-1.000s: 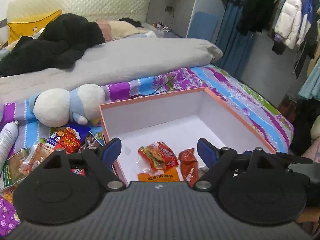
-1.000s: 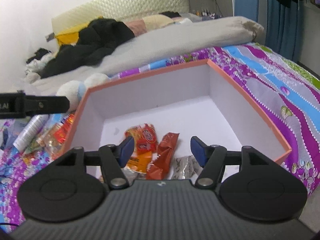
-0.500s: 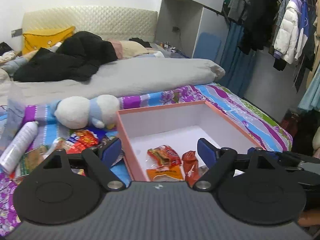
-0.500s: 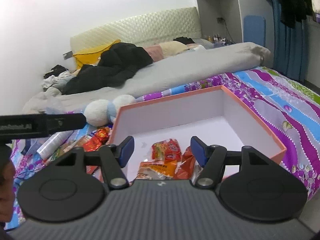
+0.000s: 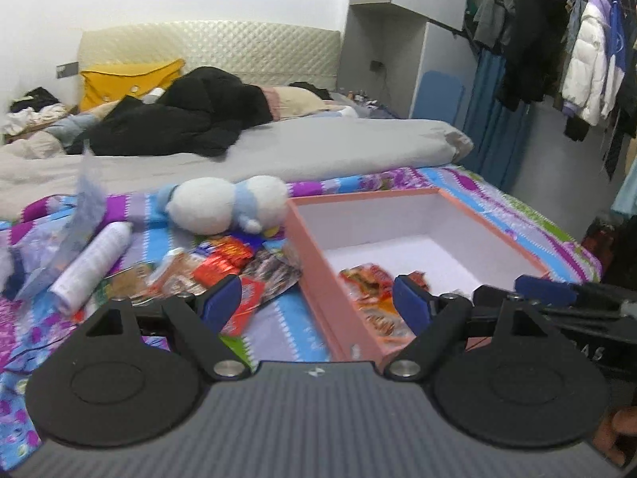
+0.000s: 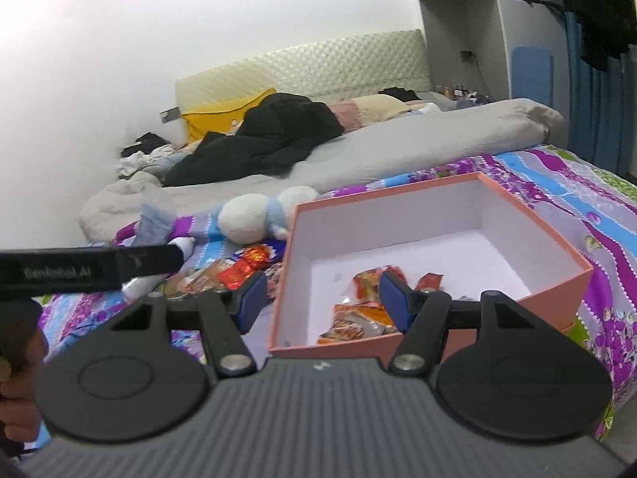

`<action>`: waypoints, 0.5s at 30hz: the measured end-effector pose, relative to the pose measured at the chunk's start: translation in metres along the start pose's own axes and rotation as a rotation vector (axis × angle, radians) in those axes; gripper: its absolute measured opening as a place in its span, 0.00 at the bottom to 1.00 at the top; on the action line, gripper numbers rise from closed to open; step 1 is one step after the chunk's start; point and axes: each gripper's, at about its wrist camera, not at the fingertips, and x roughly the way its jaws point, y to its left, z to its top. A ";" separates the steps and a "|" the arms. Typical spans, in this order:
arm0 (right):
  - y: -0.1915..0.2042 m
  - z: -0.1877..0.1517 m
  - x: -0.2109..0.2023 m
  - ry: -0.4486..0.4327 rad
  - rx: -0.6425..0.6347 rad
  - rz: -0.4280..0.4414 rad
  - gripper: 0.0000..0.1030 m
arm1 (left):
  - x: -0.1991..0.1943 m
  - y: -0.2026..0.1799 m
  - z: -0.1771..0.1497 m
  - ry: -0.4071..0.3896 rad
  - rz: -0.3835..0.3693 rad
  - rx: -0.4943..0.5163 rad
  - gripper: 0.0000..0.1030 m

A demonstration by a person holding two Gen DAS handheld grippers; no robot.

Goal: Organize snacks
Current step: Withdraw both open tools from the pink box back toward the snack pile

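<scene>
On the bed, atop a purple/blue patterned sheet (image 5: 278,330), an orange-rimmed box (image 5: 330,298) w/ white interior is seen; same box (image 6: 549,239) is centred in the right-wrist view. Several snack packets (image 5: 374,298) lie inside near its front wall, also visible at (image 6: 358,314). A loose snack pile (image 5: 223,263) is spread on the sheet just left of the box, beside a white bottle (image 5: 91,267) lying on its side and a white/blue plush toy (image 5: 223,205). Left claw (image 5: 316,302) is released, nothing between the pads; it is held above the box's left wall. Right claw (image 6: 320,302) is likewise released and empty, above the box's front-left corner. Grey duvet (image 5: 318,151) & black clothing (image 5: 179,119) lie behind.
</scene>
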 end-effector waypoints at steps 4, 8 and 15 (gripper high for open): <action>0.010 -0.010 -0.006 0.017 0.014 0.026 0.63 | -0.017 0.020 -0.013 0.011 0.036 -0.018 0.84; 0.024 -0.023 -0.010 0.026 -0.003 0.046 0.63 | -0.032 0.035 -0.023 0.017 0.062 -0.057 0.84; 0.051 -0.041 -0.014 0.070 -0.006 0.101 0.63 | -0.057 0.049 -0.055 0.047 0.088 -0.097 0.84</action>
